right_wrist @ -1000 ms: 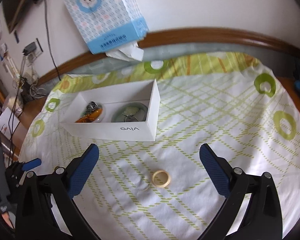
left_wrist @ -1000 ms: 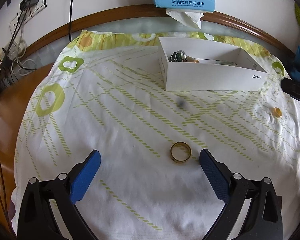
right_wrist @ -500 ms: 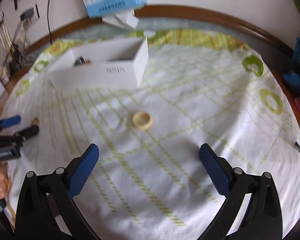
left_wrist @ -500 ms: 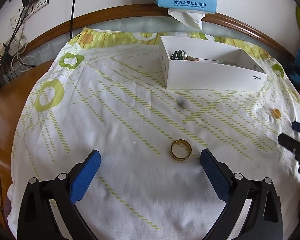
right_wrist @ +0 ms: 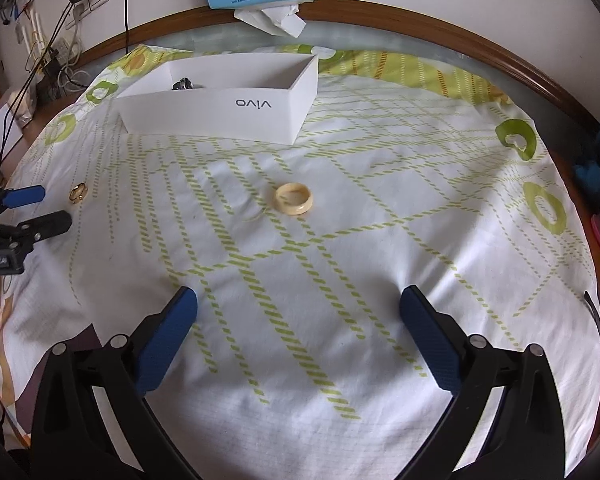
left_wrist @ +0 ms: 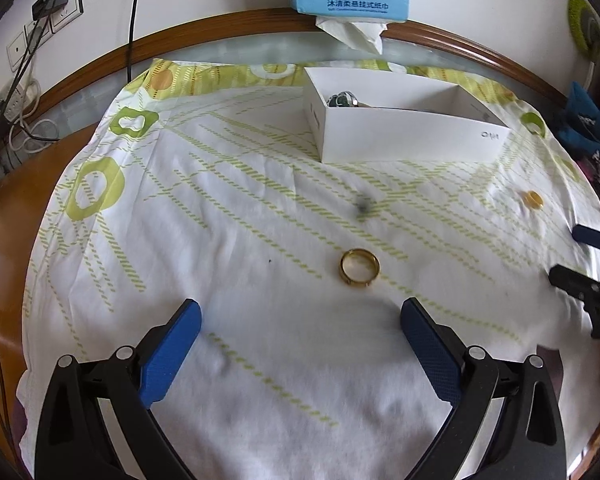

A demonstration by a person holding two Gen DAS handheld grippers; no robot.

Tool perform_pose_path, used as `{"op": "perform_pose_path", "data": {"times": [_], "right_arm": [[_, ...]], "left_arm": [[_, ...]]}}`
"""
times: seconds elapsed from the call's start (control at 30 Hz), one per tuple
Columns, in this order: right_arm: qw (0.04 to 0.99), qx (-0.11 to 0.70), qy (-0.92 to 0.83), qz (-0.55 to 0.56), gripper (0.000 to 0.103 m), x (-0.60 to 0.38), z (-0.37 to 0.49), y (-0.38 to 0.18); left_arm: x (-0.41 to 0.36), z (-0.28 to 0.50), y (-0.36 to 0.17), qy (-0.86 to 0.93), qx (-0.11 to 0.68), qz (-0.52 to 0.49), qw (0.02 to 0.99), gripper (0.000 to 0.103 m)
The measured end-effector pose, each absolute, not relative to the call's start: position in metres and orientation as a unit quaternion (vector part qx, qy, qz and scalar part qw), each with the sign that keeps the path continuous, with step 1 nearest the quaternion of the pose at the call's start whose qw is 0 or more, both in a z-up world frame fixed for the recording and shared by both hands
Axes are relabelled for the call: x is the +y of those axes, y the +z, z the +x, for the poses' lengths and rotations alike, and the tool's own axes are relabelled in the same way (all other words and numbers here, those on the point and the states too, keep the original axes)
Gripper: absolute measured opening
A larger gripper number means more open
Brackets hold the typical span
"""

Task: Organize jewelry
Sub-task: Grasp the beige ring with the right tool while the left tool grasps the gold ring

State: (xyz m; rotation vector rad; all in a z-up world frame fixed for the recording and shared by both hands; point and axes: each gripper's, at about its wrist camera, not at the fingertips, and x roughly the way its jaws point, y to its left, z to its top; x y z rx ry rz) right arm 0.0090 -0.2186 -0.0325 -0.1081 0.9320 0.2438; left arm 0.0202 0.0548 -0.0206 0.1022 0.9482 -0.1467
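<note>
Box [right_wrist: 216, 108] holds some pieces; we find gold ring [left_wrist: 359, 267] and cream ring [right_wrist: 294, 199] left out, with both grippers' jaws spread and holding nothing.

Open patterned white-and-green cloth [left_wrist: 260, 208] all around the shiny gold metal ring [left_wrist: 359, 267] and the pale cream ring [right_wrist: 294, 199], both lying clear of the wide-spread left gripper [left_wrist: 300, 322] and right gripper [right_wrist: 299, 310]. Only obstacle: white cardboard box [right_wrist: 220, 110] at the far edge.

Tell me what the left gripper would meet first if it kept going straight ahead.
Probably the shiny gold metal ring on the white green-patterned cloth. It lies just ahead of the open left gripper, slightly right of centre; height above the cloth is unclear.
</note>
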Motion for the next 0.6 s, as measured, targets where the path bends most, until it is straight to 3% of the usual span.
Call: {"op": "perform_pose_path", "data": {"times": [0.6], "right_arm": [[0.9,0.409,0.15,-0.008,0.097,-0.219,0.019,-0.015]], "left_arm": [[0.05,0.024,-0.022,-0.075,0.452,0.053,0.887,0.098]]}}
